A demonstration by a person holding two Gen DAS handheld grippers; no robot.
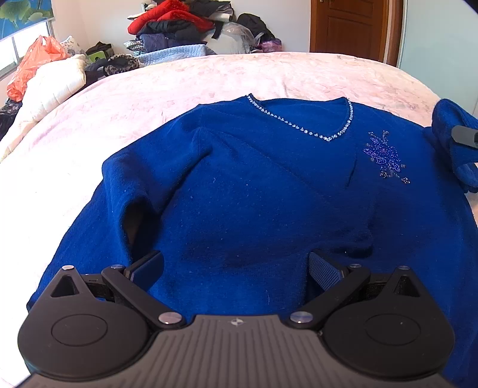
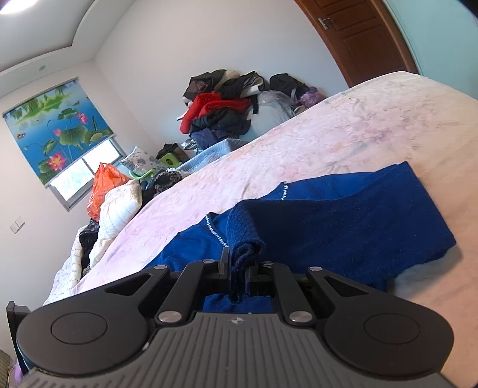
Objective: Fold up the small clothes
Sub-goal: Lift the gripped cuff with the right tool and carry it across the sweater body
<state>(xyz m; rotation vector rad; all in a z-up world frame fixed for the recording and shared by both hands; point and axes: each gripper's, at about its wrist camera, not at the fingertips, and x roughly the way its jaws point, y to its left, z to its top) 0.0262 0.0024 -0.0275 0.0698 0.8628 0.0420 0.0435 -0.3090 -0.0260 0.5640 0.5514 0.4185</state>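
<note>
A royal-blue sweater (image 1: 269, 185) with a beaded V-neck and a beaded flower on the chest lies flat on the pink bedspread (image 1: 209, 77). One sleeve is folded across its body. My left gripper (image 1: 236, 268) is open and empty, low over the sweater's lower part. My right gripper (image 2: 237, 273) is shut on the cuff of the other sleeve (image 2: 245, 238) and holds it lifted; that sleeve (image 1: 454, 140) and a gripper finger show at the right edge of the left wrist view. The sweater also shows in the right wrist view (image 2: 343, 215).
A heap of red, black and blue clothes (image 1: 179, 27) stands past the far edge of the bed. An orange plastic bag (image 1: 33, 65) and a white quilt (image 1: 56, 86) lie at the far left. A brown door (image 1: 349, 27) is behind, right.
</note>
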